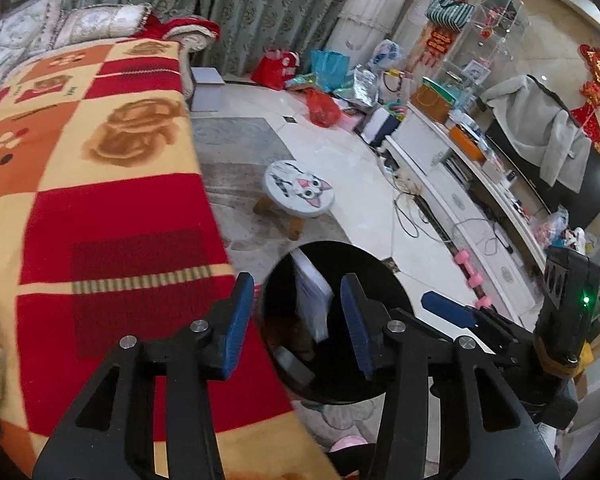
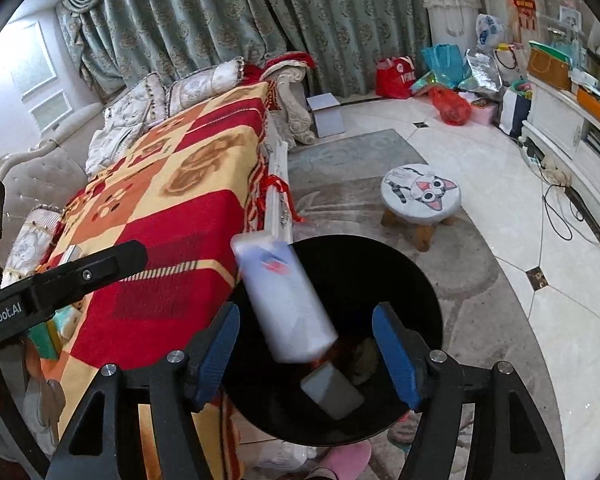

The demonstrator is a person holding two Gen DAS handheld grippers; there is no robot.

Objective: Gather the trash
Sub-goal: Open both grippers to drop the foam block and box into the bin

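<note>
White box (image 2: 286, 300) tilted, long axis slanting down into black bin (image 2: 420, 280) — between open right gripper (image 2: 314, 354) fingers, untouched; left gripper (image 1: 298, 322) likewise open, empty.

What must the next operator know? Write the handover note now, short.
Left gripper: open, empty, over the bin.
Right gripper: open; the white box lies tilted between its fingers, blurred, not gripped, over the bin's mouth.
Done: a grey box is already in the bin.
Left: check the white box lands inside; then the small packets at the table edge, if they are trash.
</note>
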